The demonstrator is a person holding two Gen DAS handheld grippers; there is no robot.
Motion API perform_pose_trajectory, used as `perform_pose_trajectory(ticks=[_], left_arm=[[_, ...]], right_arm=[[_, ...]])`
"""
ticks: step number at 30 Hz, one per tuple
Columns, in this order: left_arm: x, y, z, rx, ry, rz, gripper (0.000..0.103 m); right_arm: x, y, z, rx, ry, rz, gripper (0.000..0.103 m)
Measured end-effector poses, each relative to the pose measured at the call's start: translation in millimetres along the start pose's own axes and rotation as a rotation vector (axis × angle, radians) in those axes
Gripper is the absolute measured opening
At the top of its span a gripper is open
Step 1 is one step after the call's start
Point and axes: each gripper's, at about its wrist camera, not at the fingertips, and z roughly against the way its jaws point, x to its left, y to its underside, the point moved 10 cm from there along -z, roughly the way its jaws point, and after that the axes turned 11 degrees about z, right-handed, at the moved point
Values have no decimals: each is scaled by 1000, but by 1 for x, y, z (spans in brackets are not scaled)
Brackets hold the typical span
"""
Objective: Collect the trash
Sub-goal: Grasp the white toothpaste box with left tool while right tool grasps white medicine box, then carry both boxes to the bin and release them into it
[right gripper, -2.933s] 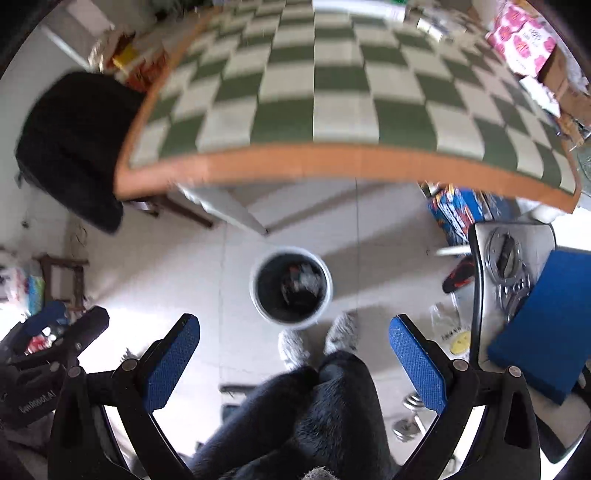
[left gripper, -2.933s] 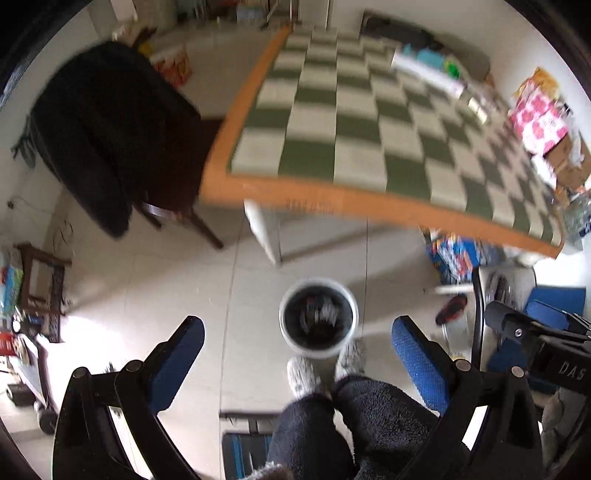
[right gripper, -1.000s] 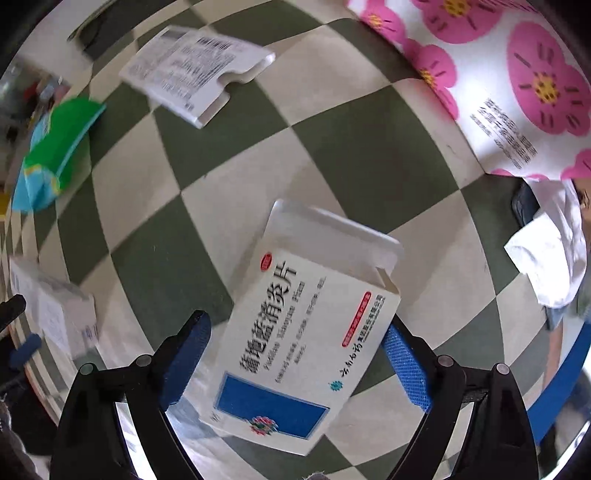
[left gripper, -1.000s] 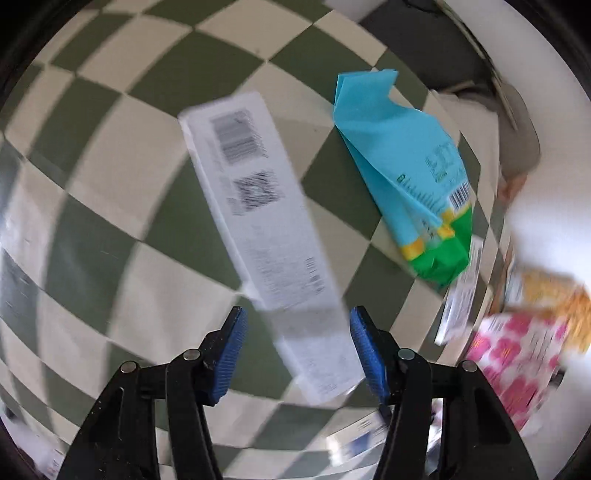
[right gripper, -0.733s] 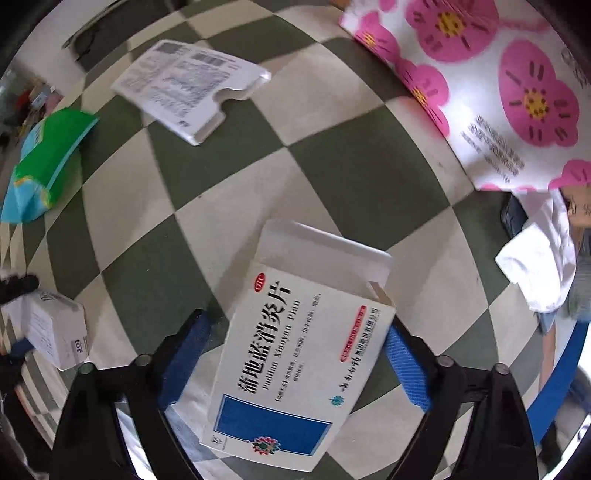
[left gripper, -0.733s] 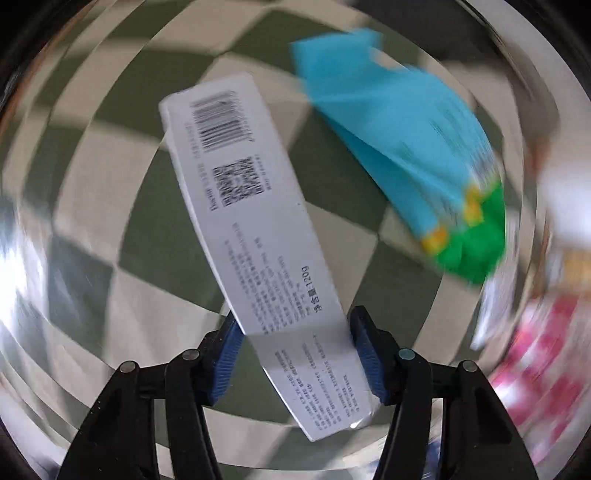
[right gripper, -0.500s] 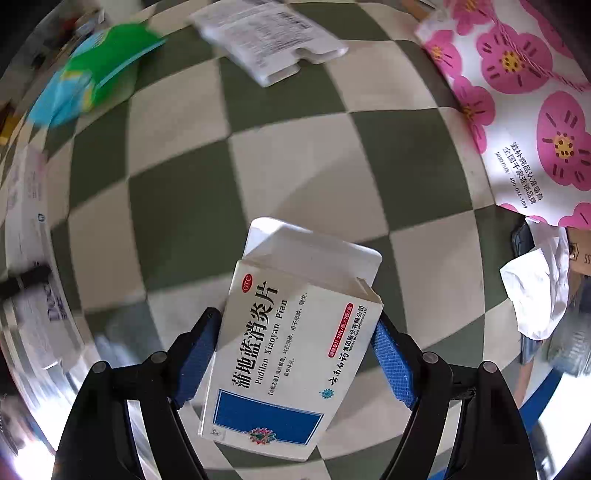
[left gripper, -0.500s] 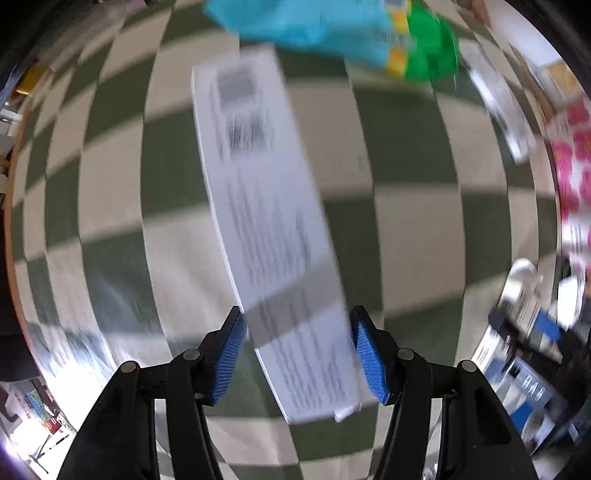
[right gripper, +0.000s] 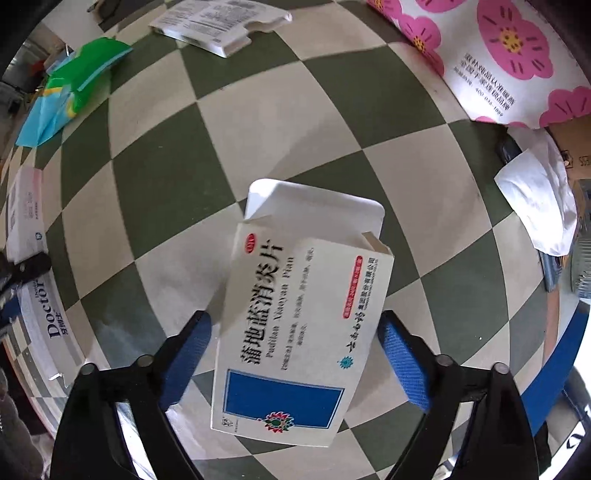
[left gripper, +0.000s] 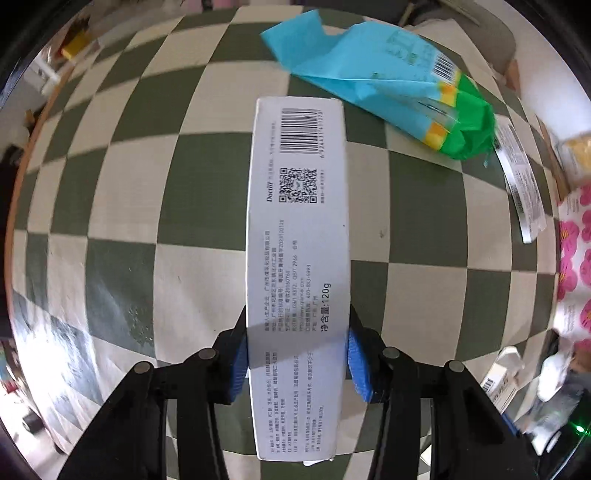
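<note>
**Two boxes between two grippers on the checked table**

Table (left gripper: 110, 206): green-and-cream checked top, wooden edge at the left of the left wrist view. All the trash in sight lies on it.

Flowered box (right gripper: 491, 55): one, white with pink blossoms, at the table's far right. Closed side faces the camera; contents cannot be told.

Long box (left gripper: 299, 258): one, grey-white, barcode and QR code on the upper face, lying flat. Both ends look closed; contents not visible. It runs lengthwise through the left gripper (left gripper: 297, 360), whose jaws are closing, the blue pads against both long sides. In the right wrist view it shows at the left edge with "Doctor" printed on it.

Medicine box (right gripper: 299, 325): one, white with a blue panel and blue Chinese lettering. Top flap stands open; the inside cannot be seen. It sits tilted between the blue pads of the right gripper (right gripper: 295, 354), jaws drawn in about it; the left pad touches its edge, and contact at the right pad cannot be told.

Pouch (left gripper: 388, 77): one, blue and green, crumpled flat, just beyond the long box's far end.

Flat carton (right gripper: 218, 22): one, white, printed, lying beyond the pouch.

Tissue (right gripper: 539, 195): one, white, crumpled, at the right table edge.
</note>
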Motion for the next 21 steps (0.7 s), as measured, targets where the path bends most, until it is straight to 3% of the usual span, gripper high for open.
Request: perform_pose_trajectory(ticks=[1,6,10,13,21], left_arm=[[-4,5,3,-12,-5,-21,42],[10,29,23,-92,-41,-90,42],[16,54,51,-151,-42,-103,42],[59,67,96,-197,-30,-112,42],[147,154,167,-275,67,-112,42]], right_arm=[[5,6,5,-18,4,26,77],[25,15,11,-27,17,95,77],[50,31,35,-118,27,150,77],[62,45,56,-187,32,195,77],[80,149,136,-330,-53,253,77]])
